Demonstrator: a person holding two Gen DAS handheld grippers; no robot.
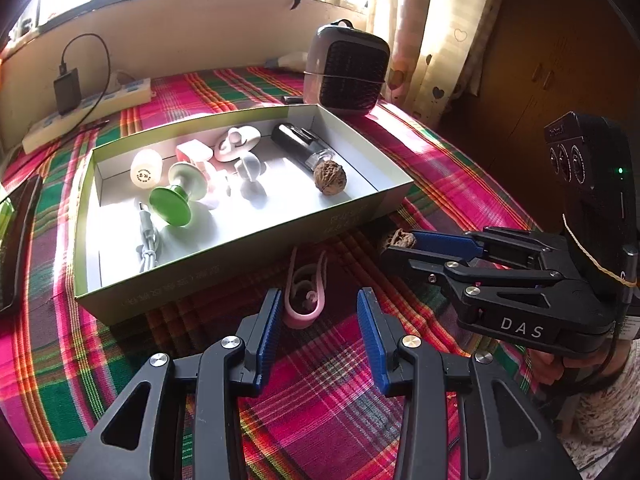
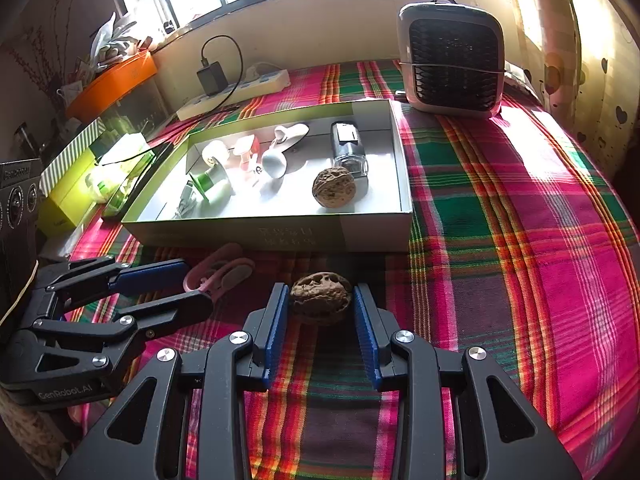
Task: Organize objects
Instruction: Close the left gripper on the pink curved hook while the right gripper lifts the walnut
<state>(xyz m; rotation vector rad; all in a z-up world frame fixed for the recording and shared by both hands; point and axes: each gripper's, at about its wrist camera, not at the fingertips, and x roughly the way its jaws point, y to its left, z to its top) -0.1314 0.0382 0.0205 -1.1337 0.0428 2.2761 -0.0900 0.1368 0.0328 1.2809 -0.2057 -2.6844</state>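
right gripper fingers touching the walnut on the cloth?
Touching. The right wrist view shows the walnut between the right gripper fingers, both blue pads flush against its sides, no gap.

Wrinkled walnut (image 2: 321,298) on cloth, before box (image 2: 280,236).

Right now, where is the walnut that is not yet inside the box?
In the right wrist view the loose walnut sits on the plaid cloth between the right gripper's blue pads, just in front of the box, with the pink clip to its left.
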